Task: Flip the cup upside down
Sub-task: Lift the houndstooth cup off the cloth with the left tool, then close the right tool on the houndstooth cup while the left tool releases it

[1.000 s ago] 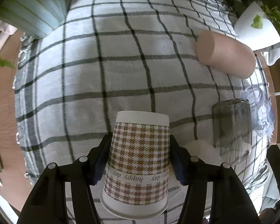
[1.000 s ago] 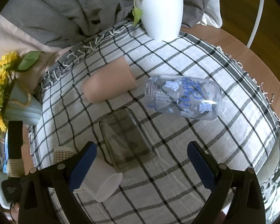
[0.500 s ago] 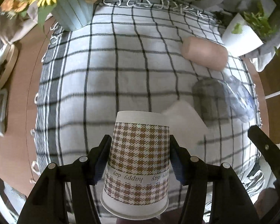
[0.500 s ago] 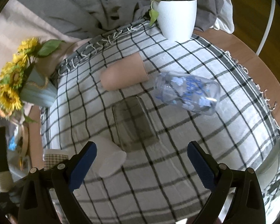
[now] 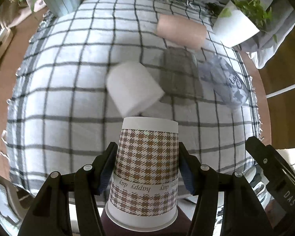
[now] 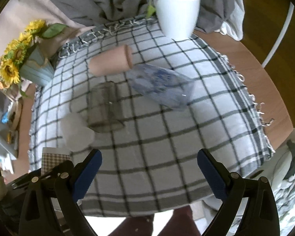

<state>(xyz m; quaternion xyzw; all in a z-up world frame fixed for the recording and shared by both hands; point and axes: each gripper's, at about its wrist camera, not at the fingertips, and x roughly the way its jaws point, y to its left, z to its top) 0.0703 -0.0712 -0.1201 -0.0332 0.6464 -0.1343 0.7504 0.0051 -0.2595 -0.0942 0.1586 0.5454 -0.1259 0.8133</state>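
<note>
My left gripper (image 5: 146, 165) is shut on a brown houndstooth paper cup (image 5: 145, 173) and holds it upside down, base away from me, above the near edge of the checked cloth (image 5: 68, 78). The same cup (image 6: 55, 160) shows at the lower left of the right wrist view. My right gripper (image 6: 149, 169) is open and empty, held above the cloth's (image 6: 157, 147) near edge. A white cup (image 5: 133, 86), a smoky glass (image 5: 180, 74), a pink cup (image 5: 181, 30) and a clear printed cup (image 5: 224, 78) all lie on their sides.
A blue vase of sunflowers (image 6: 27, 64) stands at the back left and a white plant pot (image 6: 177, 15) at the back right. The wooden tabletop (image 6: 265, 82) shows around the cloth. The right gripper's body (image 5: 275, 177) shows at the left view's lower right.
Both grippers have pulled back and up from the table, so the cloth looks smaller. The left gripper still holds the houndstooth cup the same way. The right gripper stays open.
</note>
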